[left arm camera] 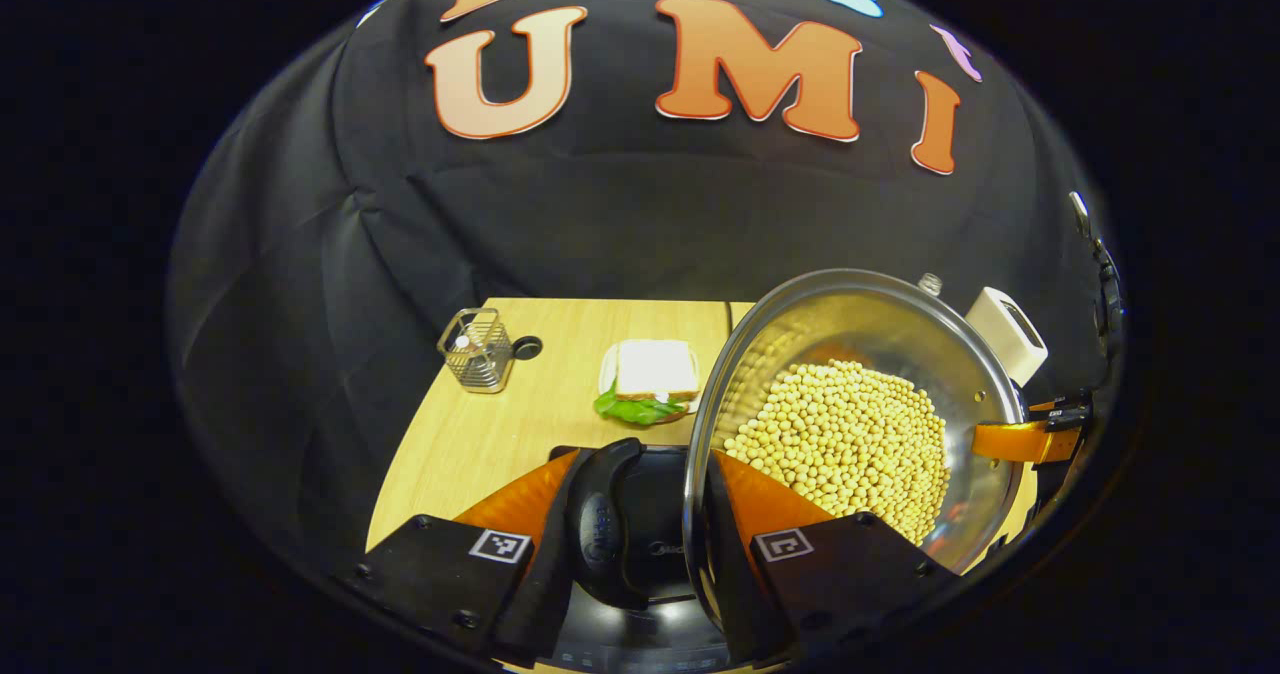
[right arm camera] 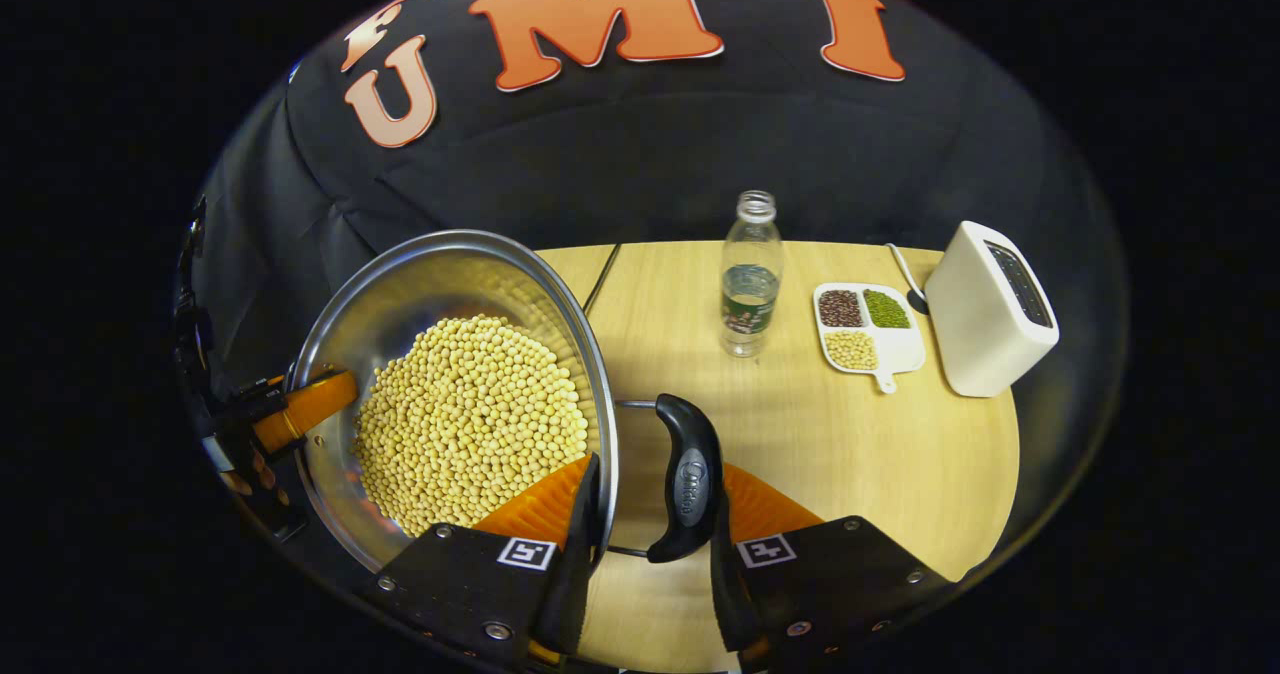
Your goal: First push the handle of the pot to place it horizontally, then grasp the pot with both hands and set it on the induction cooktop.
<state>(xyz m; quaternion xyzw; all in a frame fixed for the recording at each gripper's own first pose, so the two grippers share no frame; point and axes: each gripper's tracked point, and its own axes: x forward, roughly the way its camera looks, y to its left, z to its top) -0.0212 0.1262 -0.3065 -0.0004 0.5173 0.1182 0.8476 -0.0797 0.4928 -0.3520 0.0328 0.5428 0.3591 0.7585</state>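
A steel pot [left arm camera: 880, 324] holding soybeans [left arm camera: 850, 444] hangs between both grippers. My left gripper [left arm camera: 645, 479] is shut on the pot's black left handle [left arm camera: 600, 514], one finger outside the handle and the other inside the rim. Beneath that handle lies the black induction cooktop [left arm camera: 650, 609]. In the right gripper view the pot [right arm camera: 400, 284] sits at the left, and my right gripper [right arm camera: 655, 479] is shut on the black right handle [right arm camera: 688, 479] the same way. Each gripper shows on the pot's far side in the other's view: the right gripper [left arm camera: 1030, 441] and the left gripper [right arm camera: 300, 404].
On the wooden table [left arm camera: 500, 424] stand a wire basket [left arm camera: 477, 351] and a sandwich with lettuce [left arm camera: 655, 374]. To the right are a water bottle [right arm camera: 750, 274], a divided dish of beans [right arm camera: 865, 326] and a white toaster [right arm camera: 990, 309]. Bare wood [right arm camera: 880, 454] lies in front of them.
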